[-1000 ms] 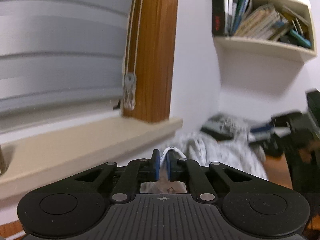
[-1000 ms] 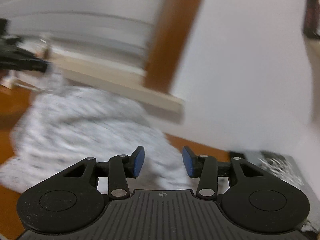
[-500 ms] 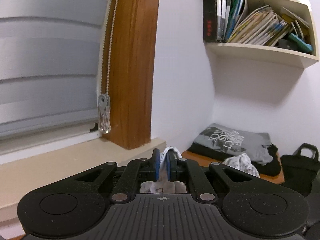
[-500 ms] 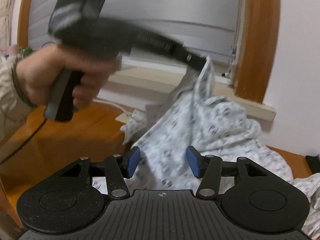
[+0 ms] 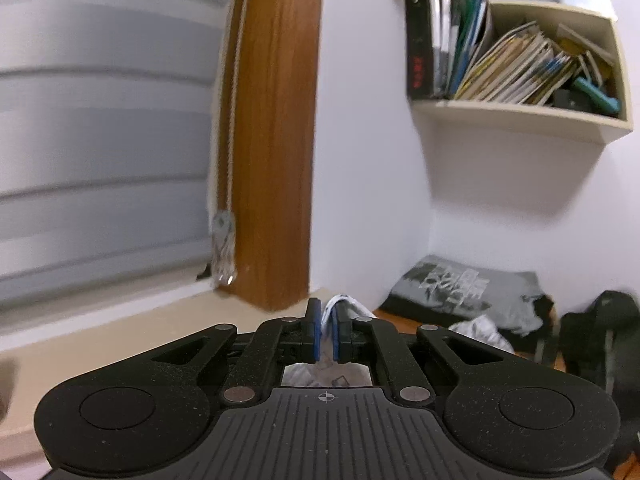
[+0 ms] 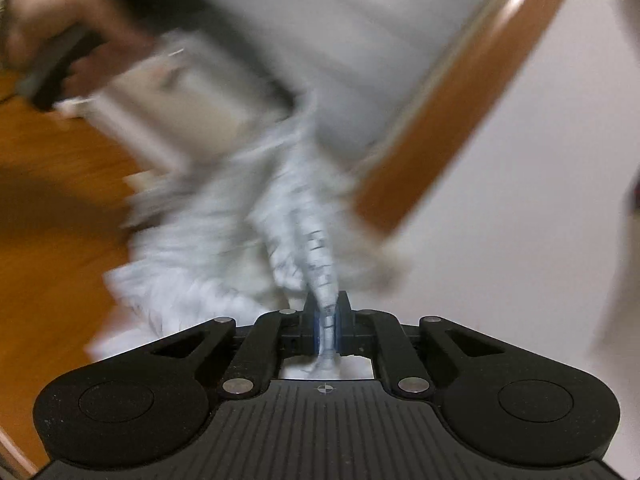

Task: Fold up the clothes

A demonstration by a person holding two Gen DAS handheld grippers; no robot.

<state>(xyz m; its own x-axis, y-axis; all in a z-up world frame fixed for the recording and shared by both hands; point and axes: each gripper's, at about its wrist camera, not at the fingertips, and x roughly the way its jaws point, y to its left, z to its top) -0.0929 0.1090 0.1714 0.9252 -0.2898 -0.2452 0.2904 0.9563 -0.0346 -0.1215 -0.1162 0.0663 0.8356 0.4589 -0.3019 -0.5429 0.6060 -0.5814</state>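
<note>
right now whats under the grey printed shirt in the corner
The grey shirt lies folded on a black garment, which rests on the wooden floor. More clothes may be stacked beneath; the shirt covers that.

A wall shelf (image 5: 520,116) crammed with books (image 5: 500,68) hangs in the corner. Left of it, a wooden window frame (image 5: 276,132) borders grey blinds (image 5: 104,140). A black bag (image 5: 592,332) sits at the far right.
</note>
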